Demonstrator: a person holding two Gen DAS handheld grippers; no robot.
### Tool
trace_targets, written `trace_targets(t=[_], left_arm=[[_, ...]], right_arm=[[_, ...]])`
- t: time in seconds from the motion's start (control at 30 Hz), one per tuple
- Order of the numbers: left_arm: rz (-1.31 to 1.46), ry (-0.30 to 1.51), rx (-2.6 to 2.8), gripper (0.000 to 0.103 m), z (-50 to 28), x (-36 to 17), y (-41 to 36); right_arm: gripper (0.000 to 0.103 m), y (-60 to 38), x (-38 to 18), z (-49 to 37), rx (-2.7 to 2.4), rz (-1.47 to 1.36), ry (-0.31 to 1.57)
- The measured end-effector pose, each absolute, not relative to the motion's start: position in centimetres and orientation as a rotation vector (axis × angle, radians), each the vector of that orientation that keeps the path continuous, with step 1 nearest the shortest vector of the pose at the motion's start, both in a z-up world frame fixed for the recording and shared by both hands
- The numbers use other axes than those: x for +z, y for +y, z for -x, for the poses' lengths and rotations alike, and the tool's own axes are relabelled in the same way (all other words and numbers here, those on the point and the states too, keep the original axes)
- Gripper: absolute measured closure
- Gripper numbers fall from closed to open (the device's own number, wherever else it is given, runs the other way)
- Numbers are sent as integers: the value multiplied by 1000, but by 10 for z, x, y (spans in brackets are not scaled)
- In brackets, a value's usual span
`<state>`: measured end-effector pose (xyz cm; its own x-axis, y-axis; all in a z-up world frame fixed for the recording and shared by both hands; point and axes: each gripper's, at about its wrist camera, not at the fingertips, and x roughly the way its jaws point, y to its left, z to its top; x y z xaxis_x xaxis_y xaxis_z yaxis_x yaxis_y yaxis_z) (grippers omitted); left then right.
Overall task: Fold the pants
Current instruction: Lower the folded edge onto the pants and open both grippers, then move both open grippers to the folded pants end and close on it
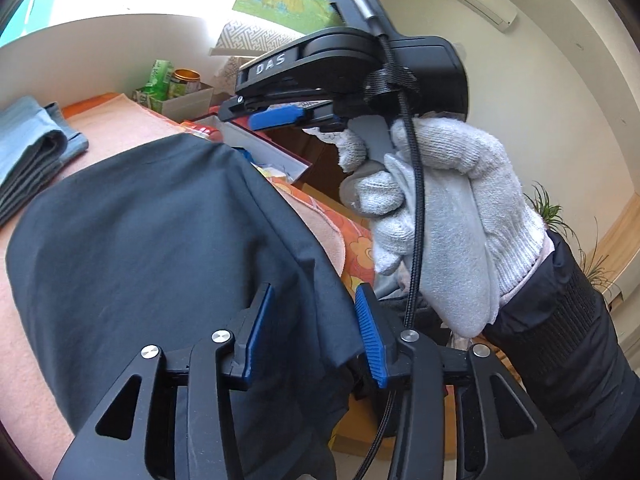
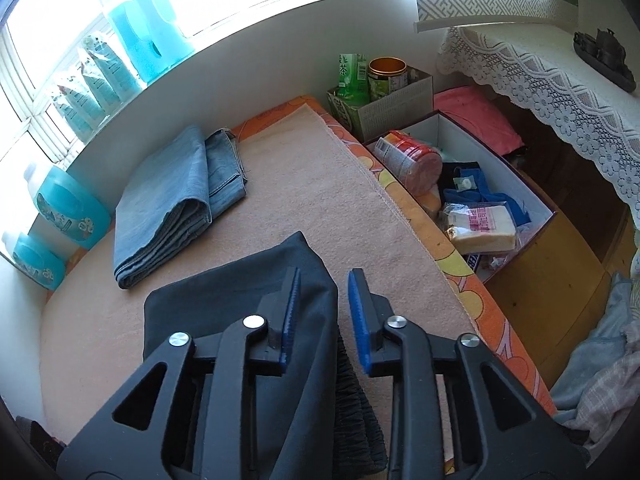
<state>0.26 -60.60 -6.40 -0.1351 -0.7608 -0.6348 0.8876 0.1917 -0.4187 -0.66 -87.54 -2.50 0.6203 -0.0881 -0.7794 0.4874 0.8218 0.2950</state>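
Dark pants [image 2: 240, 300] lying lower centre on worktop [image 2: 300, 184] | left gripper [image 1: 316, 332] fingers gaping, gripping nothing | right gripper [image 2: 322, 312] fingers gaping, gripping nothing

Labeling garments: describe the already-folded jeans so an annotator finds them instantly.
Start at the peach towel covering the work surface under the window. The folded jeans lie at its far left, near the wall. They are light blue denim in a stacked fold, unlike the dark pants lying by the grippers.
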Motion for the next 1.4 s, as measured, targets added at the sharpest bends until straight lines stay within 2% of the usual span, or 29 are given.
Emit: trace_targets(t=[0.03,0.23,0.33,0.53,0.67,0.73,0.87,1.0,1.23,1.4], left_arm=[[-176,936,-1420,54,-4,-63,-604],[-172,866,-1402,52,-14,-41,-579],[-186,802,-1376,43,-27,-27,-560],[-218,810,-1219,43,-75,-34,-525],[-164,911,-1153,43,-100,-60,-508],[-135,954,-1135,43,-103,-72,-499],[-79,1028,-1110,43,-106,-96,-493],[-19,1101,-1096,43,-108,-116,-496],[-16,1132,-1120,43,-100,-127,-507],[-22,1117,-1121,43,-100,-126,-513]], right_arm=[[56,-874,-19,14,-351,-513,833],[53,-857,-1,70,-344,-510,810],[49,-842,-7,100,-329,-526,801],[49,-826,-38,127,-405,-467,853],[48,-838,-55,121,-398,-485,868],[40,-842,-60,112,-387,-463,877],[37,-849,-65,91,-328,-458,880],[19,-853,-80,65,-238,-452,934],[18,-869,-109,35,-198,-457,1012],[13,-882,-129,30,-121,-545,1038]])
